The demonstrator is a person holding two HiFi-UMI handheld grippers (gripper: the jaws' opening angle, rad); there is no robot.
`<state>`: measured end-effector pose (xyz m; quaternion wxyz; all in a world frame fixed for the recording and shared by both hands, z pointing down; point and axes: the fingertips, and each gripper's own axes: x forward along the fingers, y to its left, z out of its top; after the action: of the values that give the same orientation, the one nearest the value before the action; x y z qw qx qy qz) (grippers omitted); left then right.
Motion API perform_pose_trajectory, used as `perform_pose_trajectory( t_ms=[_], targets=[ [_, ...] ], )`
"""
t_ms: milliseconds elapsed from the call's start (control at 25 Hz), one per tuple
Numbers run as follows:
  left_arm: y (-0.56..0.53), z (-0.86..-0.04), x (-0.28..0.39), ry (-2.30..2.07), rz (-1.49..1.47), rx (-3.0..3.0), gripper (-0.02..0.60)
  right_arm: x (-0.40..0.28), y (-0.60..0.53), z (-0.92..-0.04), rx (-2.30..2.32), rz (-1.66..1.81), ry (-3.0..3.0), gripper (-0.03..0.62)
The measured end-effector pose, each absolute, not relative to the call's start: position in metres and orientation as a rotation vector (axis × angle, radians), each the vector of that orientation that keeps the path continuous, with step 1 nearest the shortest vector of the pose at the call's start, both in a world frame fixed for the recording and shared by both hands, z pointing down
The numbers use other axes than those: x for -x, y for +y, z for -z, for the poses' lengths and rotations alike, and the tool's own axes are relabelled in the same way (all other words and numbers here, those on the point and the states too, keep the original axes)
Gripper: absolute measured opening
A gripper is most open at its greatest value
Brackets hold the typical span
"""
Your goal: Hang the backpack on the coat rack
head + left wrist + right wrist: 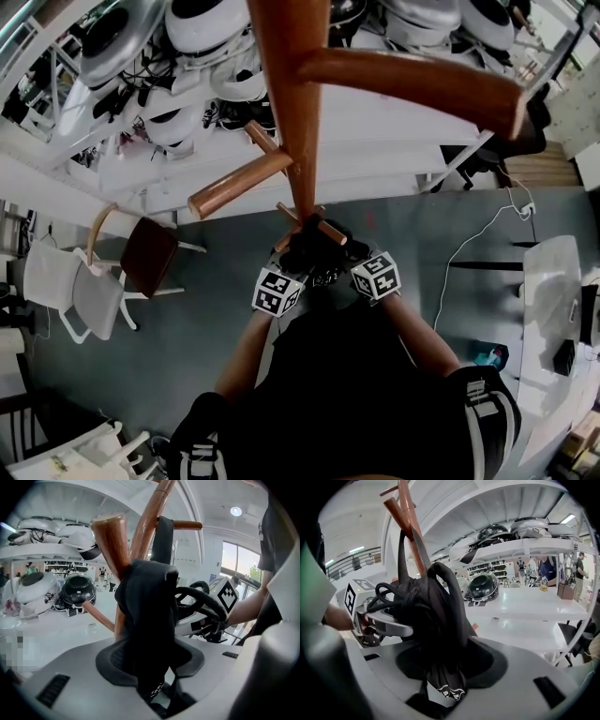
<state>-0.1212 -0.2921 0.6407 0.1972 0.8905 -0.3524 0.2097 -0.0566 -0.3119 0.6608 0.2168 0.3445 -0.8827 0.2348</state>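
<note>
A black backpack (pixel 314 246) hangs against the brown wooden coat rack (pixel 286 94), bunched just below its lower pegs. In the left gripper view its strap (pixel 162 538) runs up over a short peg (pixel 185 525). My left gripper (pixel 150 663) is open with backpack fabric (pixel 150 616) loose between its jaws and a gap on the right side. My right gripper (pixel 450 667) is open too, with the dark fabric (pixel 431 616) draped between its jaws. In the head view the left gripper (pixel 302 264) and the right gripper (pixel 339 259) sit side by side at the bag.
White shelves with several helmets (pixel 202 23) stand behind the rack. A brown chair (pixel 145 255) and white chairs (pixel 70 286) are at the left. At the right are a white table (pixel 553 309) and a cable (pixel 469 246) on the grey floor.
</note>
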Motion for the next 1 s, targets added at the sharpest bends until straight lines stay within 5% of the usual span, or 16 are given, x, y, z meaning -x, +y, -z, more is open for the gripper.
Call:
perform_pose_trajectory(
  t_ms=[480, 720, 1000],
  targets=[
    [-0.275, -0.621, 0.128, -1.253, -0.542, -2.380, 0.178, 0.015, -0.309, -0.633, -0.846, -0.589, -2.521, 0.213],
    [-0.254, -0.602, 0.125, -1.474, -0.467, -2.305, 0.121, 0.004, -0.277, -0.598, -0.734, -0.413, -2.653, 0.024],
    [-0.217, -0.580, 0.105, -1.603, -0.397, -2.261, 0.051, -0.014, -0.255, -0.588, -0.654, -0.187, -2.682, 0.015]
  ],
)
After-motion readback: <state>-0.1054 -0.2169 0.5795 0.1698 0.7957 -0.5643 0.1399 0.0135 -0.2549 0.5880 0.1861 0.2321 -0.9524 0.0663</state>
